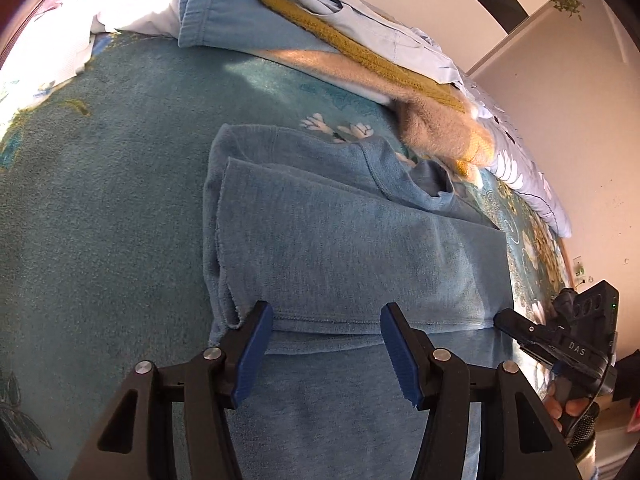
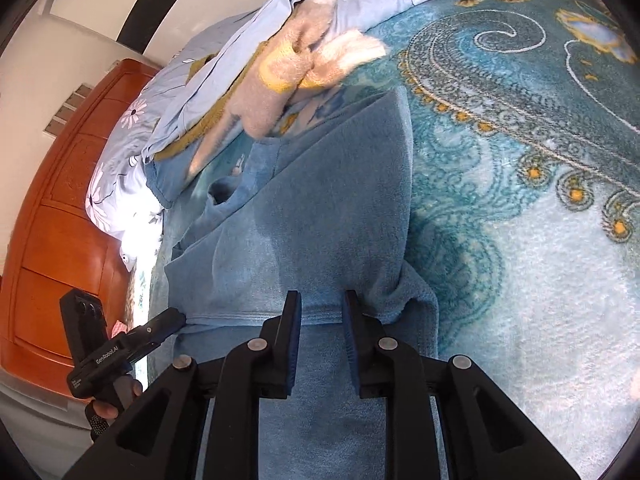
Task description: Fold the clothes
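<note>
Bed under you: teal patterned blanket (image 2: pixel 520 240), bare stretches either side of blue garment (image 1: pixel 340 248). Your left gripper (image 1: pixel 326 354) hovers over its near folded hem, fingers wide, nothing between pads. Your right gripper (image 2: pixel 322 340) sits at same hem nearer garment's right edge, gap narrow, cloth below, not pinched. Garment lies flat, part-folded, neck opening far end. Beyond: clothes pile (image 1: pixel 320 20), beige plush (image 2: pixel 288 76), floral duvet (image 2: pixel 132 128), wooden headboard (image 2: pixel 60 220).

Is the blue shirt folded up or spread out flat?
Partly folded. The blue shirt has a layer doubled over itself, its hem lying across the lower part; its collar still shows at the far end.
</note>
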The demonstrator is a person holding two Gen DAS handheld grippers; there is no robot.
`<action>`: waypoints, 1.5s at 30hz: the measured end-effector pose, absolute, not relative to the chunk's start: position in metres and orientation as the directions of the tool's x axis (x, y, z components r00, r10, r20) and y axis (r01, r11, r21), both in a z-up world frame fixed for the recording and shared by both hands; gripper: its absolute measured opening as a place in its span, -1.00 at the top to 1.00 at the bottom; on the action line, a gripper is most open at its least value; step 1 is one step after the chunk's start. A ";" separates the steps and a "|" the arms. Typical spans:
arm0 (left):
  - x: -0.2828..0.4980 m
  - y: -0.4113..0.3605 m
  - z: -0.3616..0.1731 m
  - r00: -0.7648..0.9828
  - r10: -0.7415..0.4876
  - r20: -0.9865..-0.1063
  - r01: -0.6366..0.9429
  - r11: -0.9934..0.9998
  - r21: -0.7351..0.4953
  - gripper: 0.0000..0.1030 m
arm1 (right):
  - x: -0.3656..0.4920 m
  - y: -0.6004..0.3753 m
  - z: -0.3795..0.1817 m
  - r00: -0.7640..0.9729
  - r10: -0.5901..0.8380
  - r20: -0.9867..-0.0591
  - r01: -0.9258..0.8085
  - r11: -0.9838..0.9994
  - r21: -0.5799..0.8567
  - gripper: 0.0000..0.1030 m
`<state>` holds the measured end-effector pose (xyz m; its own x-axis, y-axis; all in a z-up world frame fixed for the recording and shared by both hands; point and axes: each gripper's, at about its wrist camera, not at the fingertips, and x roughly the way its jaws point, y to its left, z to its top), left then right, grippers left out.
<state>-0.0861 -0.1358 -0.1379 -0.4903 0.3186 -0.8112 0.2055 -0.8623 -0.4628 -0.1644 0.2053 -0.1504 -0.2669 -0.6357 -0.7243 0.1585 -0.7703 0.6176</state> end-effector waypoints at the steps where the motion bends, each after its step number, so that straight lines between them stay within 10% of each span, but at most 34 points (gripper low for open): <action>1: -0.083 -0.135 -0.134 -0.489 0.322 -0.811 0.199 -0.864 -0.463 -0.17 | -0.160 0.207 -0.144 -0.274 -0.634 -0.723 0.169 -0.772 0.613 0.59; 36: 0.131 -0.118 -0.159 -0.389 0.650 -0.653 0.236 -0.615 -0.752 -0.33 | 0.041 0.307 -0.180 -0.238 -0.810 -0.536 0.045 -0.560 0.827 0.39; 45: 0.138 -0.125 -0.164 -0.410 0.652 -0.638 0.241 -0.597 -0.765 -0.08 | 0.043 0.308 -0.181 -0.236 -0.831 -0.504 0.056 -0.529 0.847 0.42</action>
<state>0.1382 -0.1254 -0.1642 -0.4103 0.6518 -0.6378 0.2412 -0.5969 -0.7652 0.0434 0.3084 -0.1806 -0.2357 -0.8312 -0.5036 0.0556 -0.5288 0.8469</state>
